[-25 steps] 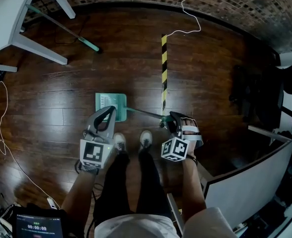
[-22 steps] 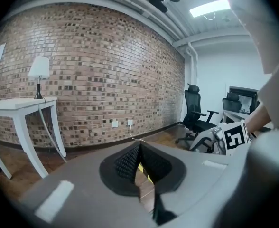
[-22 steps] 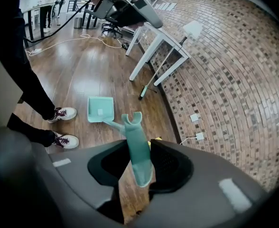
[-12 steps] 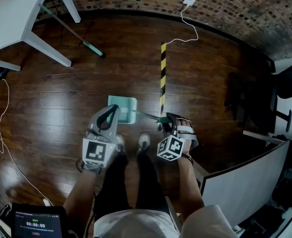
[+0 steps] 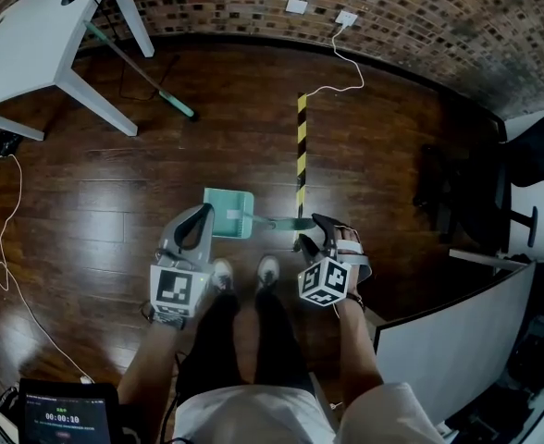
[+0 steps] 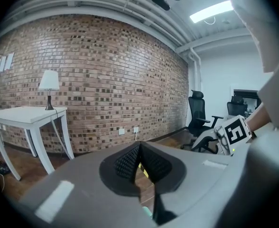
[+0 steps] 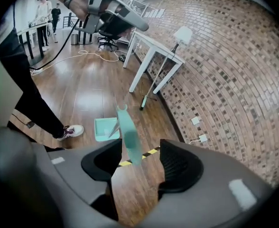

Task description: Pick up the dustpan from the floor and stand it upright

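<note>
— Which step in hand?

— Letting go, most likely. Opening the right gripper (image 7: pixel 140 146) round the top of the thin handle (image 7: pixel 129 137) of the teal plastic long-handled dustpan (image 7: pixel 106 128). Seen from that gripper's own view: pads spread to either side of the handle, not pressing on it.

— And placed where?

— Resting with its square pan (image 5: pixel 228 213) on the dark wooden floor (image 5: pixel 115 202), just ahead of the white shoes (image 5: pixel 269 268). Handle rising from the pan toward the right gripper. Seems stood up already, though hard to judge how steeply from above.

— Left gripper (image 6: pixel 139 148)?

— Clenched tight, gripping nothing. Held near the pan's left side in the head view and aimed at the brick wall (image 6: pixel 106 70); no sign of touching the dustpan.

— Needed next?

— Probably drawing the right gripper up and away without brushing the handle. Worth watching for a wobble first: handle blurred in the right gripper view, so perhaps not settled. If tipping, closing on the handle again and steadying. No call for the left gripper, judging from here.
</note>
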A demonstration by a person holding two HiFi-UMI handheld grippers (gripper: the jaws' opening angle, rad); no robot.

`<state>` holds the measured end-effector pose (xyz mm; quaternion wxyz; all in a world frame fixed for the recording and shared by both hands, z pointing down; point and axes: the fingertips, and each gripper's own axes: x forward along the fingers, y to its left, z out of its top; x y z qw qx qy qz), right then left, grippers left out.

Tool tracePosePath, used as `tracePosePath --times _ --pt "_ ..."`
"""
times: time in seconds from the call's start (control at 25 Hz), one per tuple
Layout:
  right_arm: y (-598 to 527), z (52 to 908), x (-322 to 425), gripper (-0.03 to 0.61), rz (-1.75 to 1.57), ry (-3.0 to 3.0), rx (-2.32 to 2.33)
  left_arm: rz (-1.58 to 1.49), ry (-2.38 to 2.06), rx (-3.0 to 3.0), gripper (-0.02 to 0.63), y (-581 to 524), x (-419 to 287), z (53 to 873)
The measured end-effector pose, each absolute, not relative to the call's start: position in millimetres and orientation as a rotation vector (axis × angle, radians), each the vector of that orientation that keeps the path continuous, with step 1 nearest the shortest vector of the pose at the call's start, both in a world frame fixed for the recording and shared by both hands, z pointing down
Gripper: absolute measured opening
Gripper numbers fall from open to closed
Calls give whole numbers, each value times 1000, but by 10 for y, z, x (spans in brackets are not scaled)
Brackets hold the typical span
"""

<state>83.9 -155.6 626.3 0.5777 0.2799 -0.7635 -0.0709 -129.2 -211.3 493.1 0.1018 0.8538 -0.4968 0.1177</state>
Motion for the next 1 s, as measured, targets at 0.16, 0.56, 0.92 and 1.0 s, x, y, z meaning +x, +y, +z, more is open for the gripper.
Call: tracePosePath --times 0.16,0.56,0.92,1.0 --pt "-1611 5907 746 199 -163 -1849 777 339 -1473 2523 2 -2114 -1331 4828" --pt "-1703 4870 208 61 -97 -2029 1051 306 -1482 2590 2 -2031 -1323 4158" --pt "-1716 4126 150 14 106 -2204 1235 289 -1470 2603 2 -1667 -1307 3689" --pt "-1696 3921 183 14 137 -2231 1274 263 -1466 2603 2 -1609 -1251 3563"
